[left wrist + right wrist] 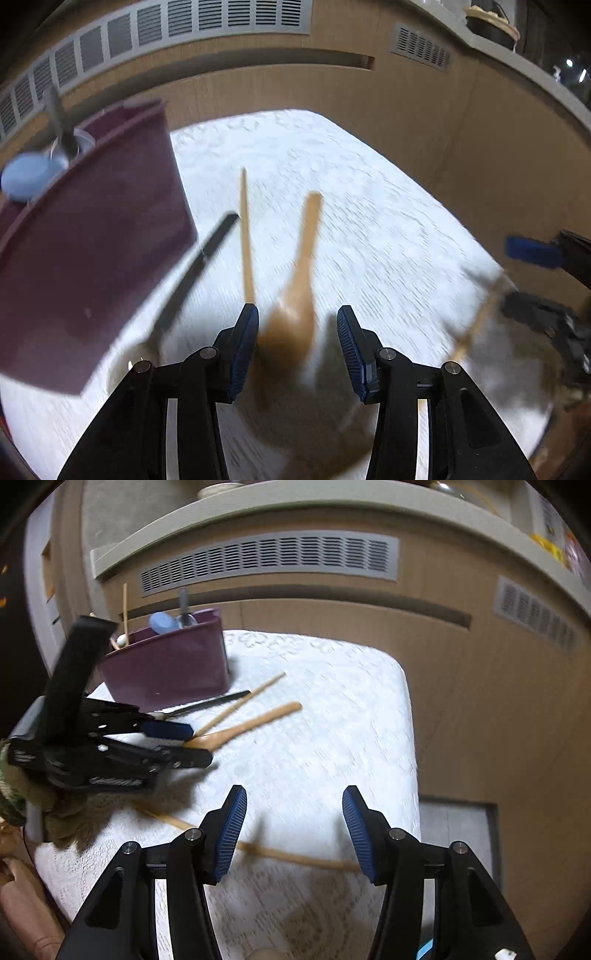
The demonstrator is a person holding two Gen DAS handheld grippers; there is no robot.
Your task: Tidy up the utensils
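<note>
A wooden spoon lies on the white cloth, its bowl between the open fingers of my left gripper; it also shows in the right wrist view. A wooden chopstick and a black-handled utensil lie beside it. A purple holder stands at the left with a blue spoon and a metal utensil in it. My right gripper is open and empty above another wooden stick. The left gripper shows at the spoon's bowl in the right wrist view.
The table is small, covered by a white lace cloth, with edges close on the right and far side. A brown cabinet wall with grey vents stands behind. The purple holder sits at the table's far left corner.
</note>
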